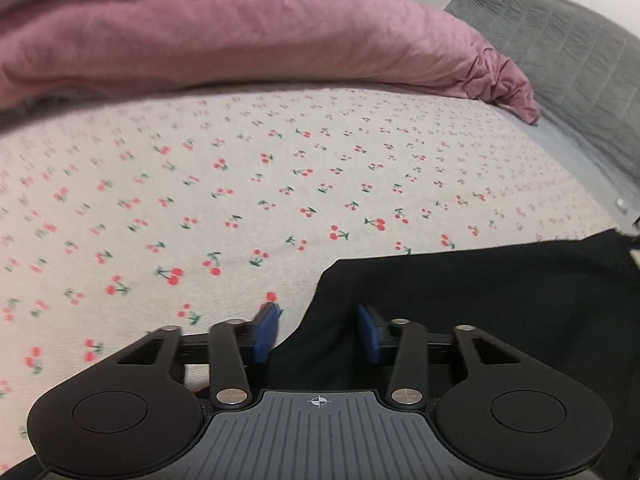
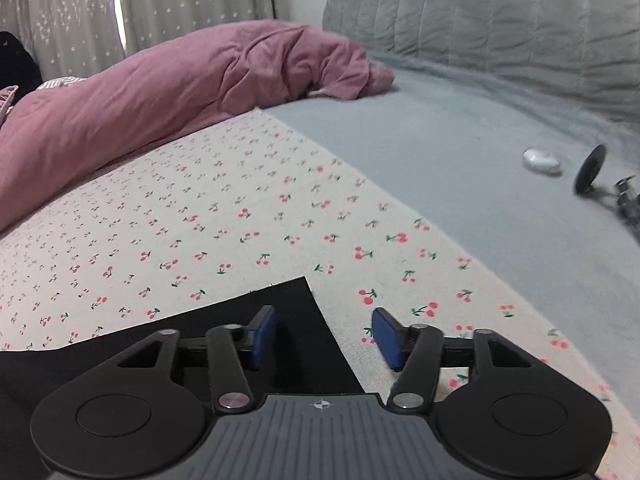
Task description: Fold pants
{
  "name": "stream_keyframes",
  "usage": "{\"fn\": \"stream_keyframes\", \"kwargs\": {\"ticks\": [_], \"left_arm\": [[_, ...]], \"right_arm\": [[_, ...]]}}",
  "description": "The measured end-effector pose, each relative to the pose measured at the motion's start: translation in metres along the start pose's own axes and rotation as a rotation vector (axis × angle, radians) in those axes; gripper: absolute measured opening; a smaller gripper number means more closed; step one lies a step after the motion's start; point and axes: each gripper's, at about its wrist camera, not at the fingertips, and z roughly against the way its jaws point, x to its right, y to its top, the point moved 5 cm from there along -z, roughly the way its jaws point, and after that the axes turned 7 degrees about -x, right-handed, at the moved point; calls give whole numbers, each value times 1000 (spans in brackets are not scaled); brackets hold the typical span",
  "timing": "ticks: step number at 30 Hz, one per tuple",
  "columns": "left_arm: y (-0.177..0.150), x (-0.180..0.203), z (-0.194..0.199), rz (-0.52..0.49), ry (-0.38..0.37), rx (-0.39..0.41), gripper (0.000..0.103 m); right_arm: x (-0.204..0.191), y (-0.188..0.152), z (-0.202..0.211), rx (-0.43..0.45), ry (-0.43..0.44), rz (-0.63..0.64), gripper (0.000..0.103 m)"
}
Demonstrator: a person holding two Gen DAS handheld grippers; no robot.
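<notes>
Black pants (image 1: 460,292) lie flat on the cherry-print sheet (image 1: 240,184). In the left wrist view their left edge runs under my left gripper (image 1: 318,330), whose blue pads stand apart over the cloth without pressing on it. In the right wrist view a square corner of the pants (image 2: 260,320) lies below my right gripper (image 2: 324,334). Its left blue pad hangs over the black cloth and its right pad over the sheet (image 2: 200,220), with a clear gap between them.
A pink duvet (image 1: 240,32) is bunched along the far side of the bed. Grey quilted bedding (image 2: 480,20) and a grey-blue cover (image 2: 460,168) lie to the right. On that cover rest a small white case (image 2: 540,160) and a metal stand with a round disc (image 2: 592,168).
</notes>
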Motion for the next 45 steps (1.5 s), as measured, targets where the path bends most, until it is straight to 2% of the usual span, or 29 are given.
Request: {"fn": "stream_keyframes", "kwargs": {"ticks": [1, 2, 4, 8, 12, 15, 16, 17, 18, 19, 22, 24, 26, 32, 36, 39, 40, 41, 42, 43, 44, 45], "left_arm": [[0, 0, -1, 2, -24, 7, 22], [1, 3, -1, 6, -53, 6, 9], [0, 7, -3, -1, -52, 19, 5], [-3, 13, 6, -3, -32, 100, 1], [-5, 11, 1, -3, -21, 82, 6], [-1, 6, -4, 32, -19, 55, 11], [0, 3, -5, 47, -31, 43, 12], [1, 1, -7, 66, -44, 30, 12], [2, -2, -9, 81, -55, 17, 13], [3, -4, -11, 94, -65, 8, 13], [6, -9, -14, 157, -89, 1, 12], [5, -4, -14, 154, -91, 12, 2], [4, 3, -9, 121, -67, 48, 1], [18, 17, 21, 86, -61, 190, 1], [27, 25, 4, 52, -27, 192, 2], [23, 25, -30, 58, 55, 100, 12], [21, 28, -31, 50, 72, 111, 12], [20, 30, -27, 43, 86, 123, 18], [20, 33, -20, 45, 101, 132, 31], [18, 36, -11, 39, 116, 141, 39], [16, 40, 1, 22, 136, 156, 56], [13, 42, 12, 10, 156, 169, 63]], "right_arm": [[2, 0, -3, -3, 31, -2, 31], [3, 0, -6, -4, 56, -4, 14], [5, 2, -6, 21, 86, -12, 1], [9, 6, -3, 83, 125, -20, 0], [6, 8, -5, 102, 139, -18, 2], [7, 10, -13, 62, 123, -31, 28], [9, 11, -13, 60, 122, -49, 50], [12, 12, -11, 78, 133, -70, 62], [14, 13, -9, 92, 146, -82, 63], [15, 14, -10, 90, 156, -91, 60], [7, 9, -22, 14, 185, -53, 42], [-6, 3, -24, 19, 143, 37, 26], [-16, 0, -21, 33, 113, 89, 6], [-31, 16, 10, 176, 10, 191, 3], [-35, 40, -1, 187, -46, 194, 3], [-38, 46, -30, 154, -100, 176, 5], [-39, 45, -41, 134, -130, 161, 10], [-39, 44, -48, 114, -158, 145, 20], [-40, 42, -50, 107, -176, 131, 25], [-41, 40, -48, 108, -178, 119, 38], [-43, 38, -42, 121, -162, 112, 49], [-47, 36, -34, 133, -139, 116, 50]]}}
